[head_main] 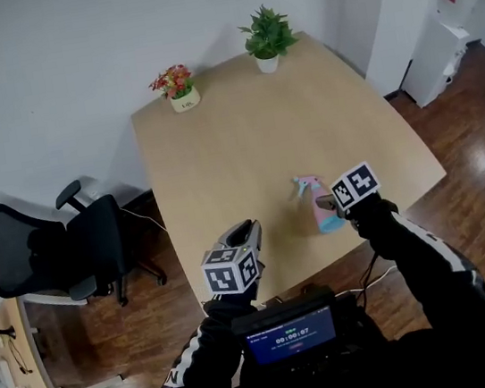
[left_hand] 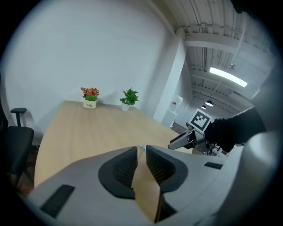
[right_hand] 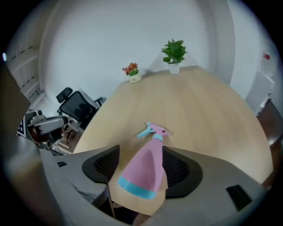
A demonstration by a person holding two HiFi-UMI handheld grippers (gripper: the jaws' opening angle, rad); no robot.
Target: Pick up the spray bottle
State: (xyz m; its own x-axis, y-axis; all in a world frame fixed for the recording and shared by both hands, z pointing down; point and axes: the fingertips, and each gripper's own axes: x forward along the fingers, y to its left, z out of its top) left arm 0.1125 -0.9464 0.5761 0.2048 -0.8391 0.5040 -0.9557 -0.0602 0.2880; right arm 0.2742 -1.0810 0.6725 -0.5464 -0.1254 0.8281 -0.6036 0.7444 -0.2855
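A pink spray bottle [head_main: 314, 194] with a light blue trigger and base band appears to lie on the wooden table [head_main: 243, 134] near its front right edge. Its nozzle points away from me. My right gripper [head_main: 327, 206] is right at the base end. In the right gripper view the bottle [right_hand: 146, 167] sits between the jaws of the right gripper [right_hand: 141, 150], which stand open with a gap beside the left pad. My left gripper [head_main: 246, 230] hovers at the table's front edge, left of the bottle. The left gripper [left_hand: 140, 148] is shut with nothing in it.
A small pot of red flowers [head_main: 178, 87] and a green potted plant [head_main: 268, 38] stand at the table's far edge. A black office chair [head_main: 61, 247] is on the floor to the left. A device with a lit screen [head_main: 290, 333] hangs at my chest.
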